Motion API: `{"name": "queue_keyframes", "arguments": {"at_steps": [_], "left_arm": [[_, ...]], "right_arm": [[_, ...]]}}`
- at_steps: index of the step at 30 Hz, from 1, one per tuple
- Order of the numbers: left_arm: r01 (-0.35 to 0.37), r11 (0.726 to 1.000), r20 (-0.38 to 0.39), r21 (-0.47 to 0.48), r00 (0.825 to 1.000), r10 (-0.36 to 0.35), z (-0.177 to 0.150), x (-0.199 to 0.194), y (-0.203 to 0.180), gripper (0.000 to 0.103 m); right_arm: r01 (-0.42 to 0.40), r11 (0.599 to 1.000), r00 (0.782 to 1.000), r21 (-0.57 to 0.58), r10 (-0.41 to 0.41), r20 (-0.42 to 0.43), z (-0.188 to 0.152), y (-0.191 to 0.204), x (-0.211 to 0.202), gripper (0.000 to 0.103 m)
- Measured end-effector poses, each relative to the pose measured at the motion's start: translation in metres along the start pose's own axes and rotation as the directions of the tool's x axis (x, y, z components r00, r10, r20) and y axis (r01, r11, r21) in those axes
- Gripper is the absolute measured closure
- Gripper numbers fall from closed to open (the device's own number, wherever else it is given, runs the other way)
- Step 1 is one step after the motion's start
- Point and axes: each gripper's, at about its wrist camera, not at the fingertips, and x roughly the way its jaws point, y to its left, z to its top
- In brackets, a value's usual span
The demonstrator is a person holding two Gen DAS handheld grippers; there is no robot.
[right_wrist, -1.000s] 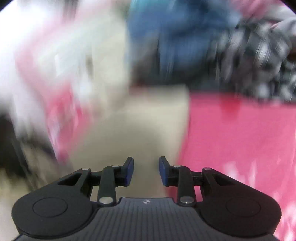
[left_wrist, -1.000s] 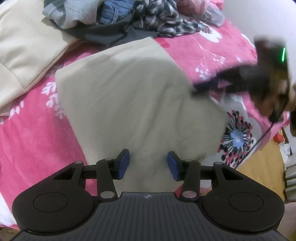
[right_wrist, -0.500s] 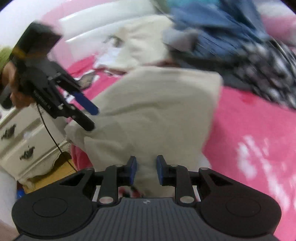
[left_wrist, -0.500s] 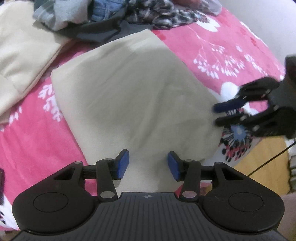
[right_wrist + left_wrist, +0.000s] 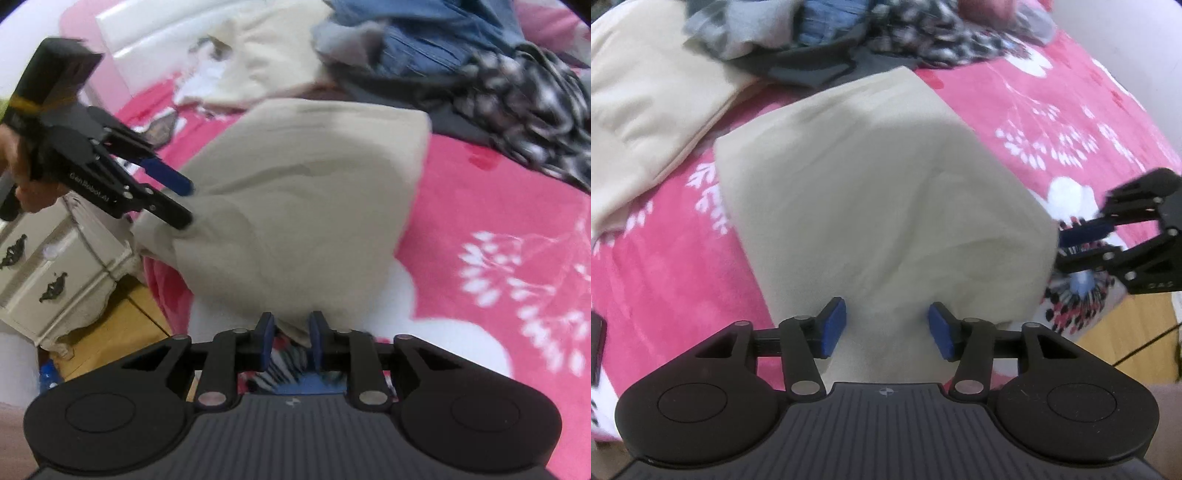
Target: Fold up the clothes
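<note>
left gripper (image 5: 887, 330): jaws apart and just been widening; the near edge of the beige cloth (image 5: 879, 206) lies between the blue pads, which do not press on it
right gripper (image 5: 289, 338): jaws narrow, a small gap between the pads; a corner of the beige cloth sits at the tips, whether pinched i cannot tell
right gripper, from the left view (image 5: 1108, 240): at the cloth's right corner, fingers stacked one over the other
left gripper, from the right view (image 5: 177, 201): at the cloth's left corner, held by a hand (image 5: 22, 181)
beige cloth: folded into a rough rectangle, flat on the pink floral bedspread (image 5: 1052, 122) at the near edge of the bed
cream garment (image 5: 646, 96): far left on the bedspread, apart from the cloth
clothes pile (image 5: 849, 40): far side, denim, grey and black-and-white check pieces, just beyond the cloth's far edge
white dresser (image 5: 55, 273): left of the bed, on the wooden floor (image 5: 122, 325)
</note>
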Motion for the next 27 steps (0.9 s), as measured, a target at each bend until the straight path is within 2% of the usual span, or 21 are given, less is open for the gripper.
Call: {"name": "queue_keyframes", "arguments": {"at_steps": [1, 4, 7, 9, 12, 16, 18, 20, 22, 25, 27], "left_arm": [[-0.006, 0.999, 0.003, -0.034, 1.000, 0.006, 0.000, -0.002, 0.002, 0.050], [-0.028, 0.991, 0.009, -0.134, 1.000, 0.029, 0.002, -0.013, 0.005, 0.050], [-0.060, 0.973, 0.049, -0.224, 0.996, 0.073, 0.010, -0.033, 0.007, 0.050], [-0.080, 0.963, 0.101, -0.257, 0.989, 0.109, 0.017, -0.043, 0.005, 0.050], [-0.143, 0.955, 0.093, -0.258, 0.981, 0.172, 0.032, -0.036, -0.003, 0.050], [-0.297, 0.931, -0.034, -0.214, 0.954, 0.296, 0.042, -0.009, -0.012, 0.051], [-0.325, 0.917, -0.101, -0.233, 0.946, 0.309, 0.040, 0.004, -0.007, 0.051], [-0.340, 0.901, -0.153, -0.270, 0.939, 0.309, 0.036, 0.013, -0.002, 0.050], [-0.330, 0.894, -0.161, -0.304, 0.942, 0.294, 0.033, 0.014, 0.004, 0.049], [-0.328, 0.888, -0.182, -0.322, 0.942, 0.282, 0.034, 0.015, 0.010, 0.047], [-0.325, 0.886, -0.192, -0.331, 0.942, 0.274, 0.034, 0.016, 0.012, 0.045]], "right_arm": [[0.019, 1.000, 1.000, 0.017, -0.019, -0.015, 0.000, -0.005, -0.005, 0.079], [-0.012, 0.970, 1.000, 0.243, 0.007, 0.019, 0.005, -0.036, -0.015, 0.078], [-0.062, 0.892, 0.997, 0.447, 0.031, 0.076, 0.010, -0.063, -0.017, 0.076], [-0.102, 0.819, 0.992, 0.565, 0.040, 0.121, 0.014, -0.079, -0.014, 0.076], [-0.039, 0.860, 0.992, 0.509, -0.030, 0.126, 0.039, -0.062, -0.005, 0.076], [0.055, 0.921, 0.982, 0.385, -0.120, 0.146, 0.077, -0.038, 0.012, 0.079], [0.080, 0.937, 0.975, 0.340, -0.144, 0.169, 0.093, -0.031, 0.024, 0.080], [0.134, 0.947, 0.973, 0.294, -0.181, 0.140, 0.101, -0.030, 0.047, 0.080], [0.206, 0.944, 0.974, 0.256, -0.224, 0.042, 0.098, -0.036, 0.075, 0.080], [0.206, 0.927, 0.973, 0.314, -0.227, 0.030, 0.102, -0.043, 0.069, 0.081], [0.199, 0.921, 0.968, 0.335, -0.239, 0.082, 0.110, -0.041, 0.056, 0.081]]}}
